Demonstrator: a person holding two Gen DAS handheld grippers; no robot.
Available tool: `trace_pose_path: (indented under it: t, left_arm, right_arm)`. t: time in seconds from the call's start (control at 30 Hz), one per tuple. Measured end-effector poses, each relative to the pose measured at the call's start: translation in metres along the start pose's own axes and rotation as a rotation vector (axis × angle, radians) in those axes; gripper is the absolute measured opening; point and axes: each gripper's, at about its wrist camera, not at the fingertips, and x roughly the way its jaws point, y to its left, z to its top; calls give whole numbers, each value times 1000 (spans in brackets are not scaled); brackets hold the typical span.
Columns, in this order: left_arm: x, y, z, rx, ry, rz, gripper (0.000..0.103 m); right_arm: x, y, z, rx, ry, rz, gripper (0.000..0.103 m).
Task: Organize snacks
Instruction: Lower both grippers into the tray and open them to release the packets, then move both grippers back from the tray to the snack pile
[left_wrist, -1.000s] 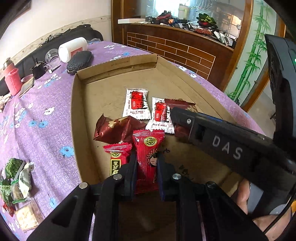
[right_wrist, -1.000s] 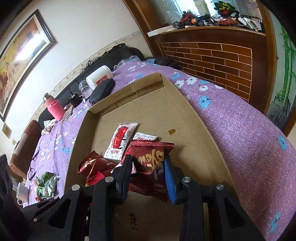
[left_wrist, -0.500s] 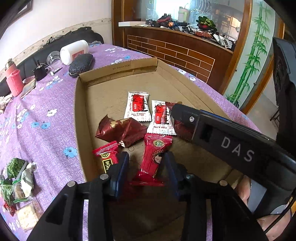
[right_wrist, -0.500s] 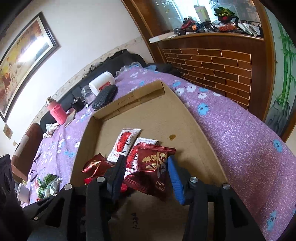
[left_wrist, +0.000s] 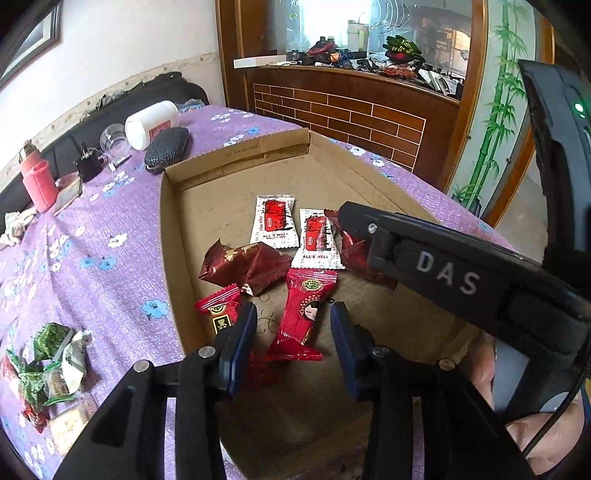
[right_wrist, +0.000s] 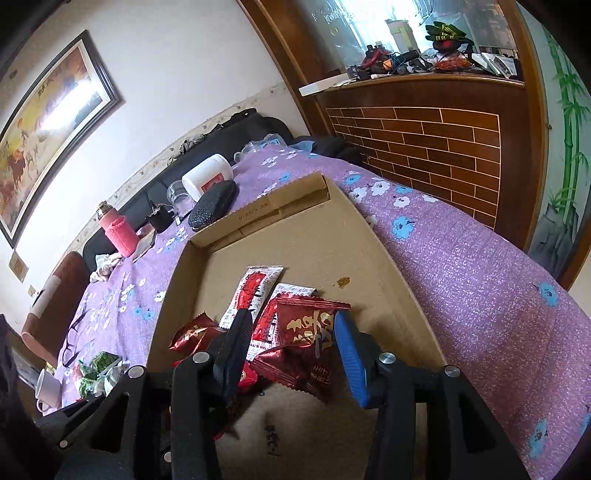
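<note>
Left gripper (left_wrist: 293, 332) gapes wide over the red doll-print packet (left_wrist: 304, 314) — not touching. Right gripper (right_wrist: 291, 343) stands spread around the dark-red snack (right_wrist: 308, 339) in the cardboard tray (right_wrist: 399, 280).

Two white packets (left_wrist: 275, 221), four red (left_wrist: 304, 314)

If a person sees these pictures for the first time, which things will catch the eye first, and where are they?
First comes the cardboard box on the purple floral cloth, with red, dark red and white snack packets on its floor. The left claw stands open around a red packet lying near the box's front, and the right claw stands open around a dark red packet beside it. Left of the box lies a small heap of green wrappers.
</note>
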Motion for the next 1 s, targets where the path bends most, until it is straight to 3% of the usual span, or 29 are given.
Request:
trace_pose_path:
  t: [0.7,0.8,1.0]
  left_arm:
    - [-22,-4,-6,34,-47,49,47]
    - [-28,-3,-7,35,-53,52,47]
    - [-49,4,-15,28,-75,54,48]
  right_arm:
    - [-9,7,-1,-39,-42,9,56]
    - [-18,8,-1,-42,-83,20,56]
    - [-33,20,-3,-101,-181,-19,68]
